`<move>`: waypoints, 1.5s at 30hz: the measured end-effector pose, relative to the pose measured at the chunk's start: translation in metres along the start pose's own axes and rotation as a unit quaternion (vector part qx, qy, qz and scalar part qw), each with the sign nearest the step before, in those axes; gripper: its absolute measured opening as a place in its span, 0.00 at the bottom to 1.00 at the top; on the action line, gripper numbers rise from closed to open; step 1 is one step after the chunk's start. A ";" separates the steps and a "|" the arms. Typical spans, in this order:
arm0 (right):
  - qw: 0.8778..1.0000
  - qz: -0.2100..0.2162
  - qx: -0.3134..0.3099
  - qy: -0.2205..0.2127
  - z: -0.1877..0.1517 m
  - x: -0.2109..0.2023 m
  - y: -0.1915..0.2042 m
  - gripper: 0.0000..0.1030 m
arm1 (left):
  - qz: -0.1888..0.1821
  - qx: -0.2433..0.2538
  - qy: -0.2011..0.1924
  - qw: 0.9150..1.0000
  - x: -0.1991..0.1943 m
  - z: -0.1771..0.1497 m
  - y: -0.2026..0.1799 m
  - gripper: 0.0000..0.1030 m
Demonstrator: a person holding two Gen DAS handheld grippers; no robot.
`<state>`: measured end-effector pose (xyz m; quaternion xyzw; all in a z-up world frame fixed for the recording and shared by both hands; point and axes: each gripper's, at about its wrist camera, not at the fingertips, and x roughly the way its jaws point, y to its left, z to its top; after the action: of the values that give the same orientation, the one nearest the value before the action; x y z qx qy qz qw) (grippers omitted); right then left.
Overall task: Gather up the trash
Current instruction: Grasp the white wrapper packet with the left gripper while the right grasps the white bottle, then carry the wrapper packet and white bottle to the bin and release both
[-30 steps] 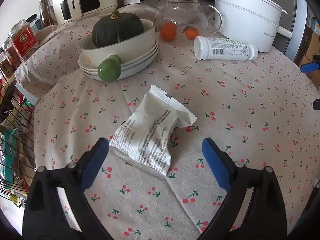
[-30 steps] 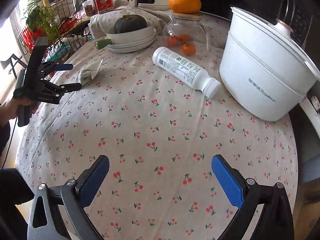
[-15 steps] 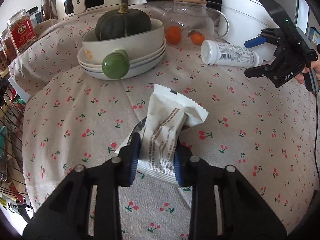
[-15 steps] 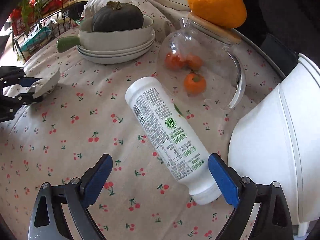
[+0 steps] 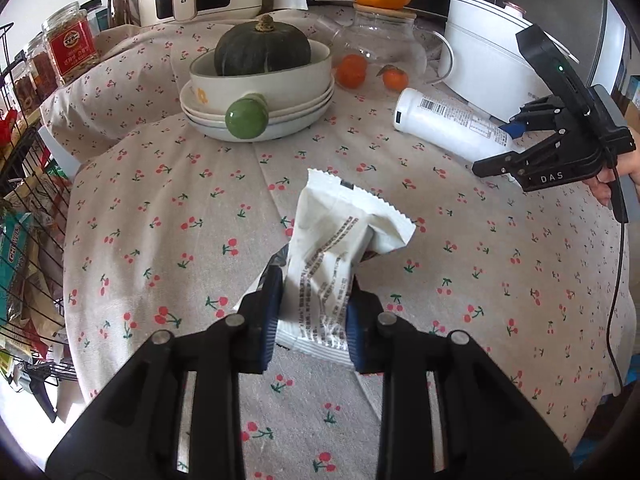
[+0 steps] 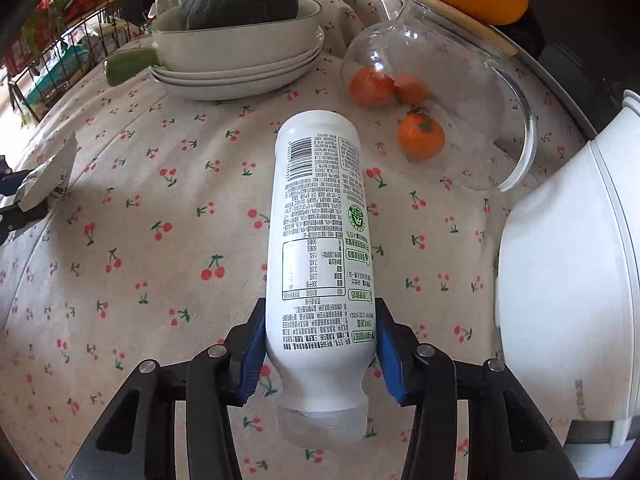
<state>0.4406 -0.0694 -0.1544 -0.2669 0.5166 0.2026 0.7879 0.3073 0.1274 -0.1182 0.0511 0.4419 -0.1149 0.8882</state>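
The left gripper [image 5: 314, 312] is pinching the white wrapper [image 5: 336, 256] mid-table while the right gripper [image 6: 320, 344] is clamping the lying white bottle [image 6: 320, 240], crowded by the glass jug [image 6: 432, 92] and white pot [image 6: 572, 280].

Open cloth [image 5: 168, 216] left of the wrapper [image 5: 340, 248] and between it and the bottle [image 6: 320, 240] — room to pass. Hemmed at the back by stacked dishes [image 5: 260, 92] and glass jug [image 6: 432, 92]; white pot [image 6: 572, 272] close on the bottle's right — wire rack [image 5: 24, 220] off the left edge.
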 end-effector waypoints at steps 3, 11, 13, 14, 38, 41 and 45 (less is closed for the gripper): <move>1.000 0.009 0.020 0.009 -0.026 -0.023 0.010 0.48 | -0.004 0.001 -0.001 1.000 -0.024 -0.003 -0.013 0.30; 0.993 0.048 0.110 0.010 -0.107 -0.097 0.016 0.48 | -0.027 0.002 -0.013 1.000 -0.092 -0.022 -0.063 0.30; 0.990 0.051 0.133 0.012 -0.128 -0.113 0.014 0.48 | -0.035 0.004 -0.018 0.999 -0.108 -0.027 -0.079 0.30; 0.988 0.050 0.143 0.011 -0.139 -0.118 0.009 0.48 | -0.038 0.005 -0.020 0.999 -0.115 -0.030 -0.087 0.30; 0.942 0.032 0.333 -0.019 -0.391 -0.237 -0.023 0.48 | -0.194 0.071 -0.003 0.978 -0.140 -0.093 -0.288 0.30; 0.938 0.030 0.346 -0.016 -0.408 -0.237 -0.027 0.48 | -0.217 0.093 0.015 0.972 -0.131 -0.098 -0.317 0.30; 0.933 0.022 0.358 -0.006 -0.432 -0.236 -0.030 0.48 | -0.237 0.126 0.035 0.963 -0.116 -0.104 -0.356 0.31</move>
<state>0.0637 -0.3752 -0.0705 0.0458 0.5558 0.0235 0.8297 0.0702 -0.1788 -0.0844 0.0602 0.4540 -0.3749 0.8060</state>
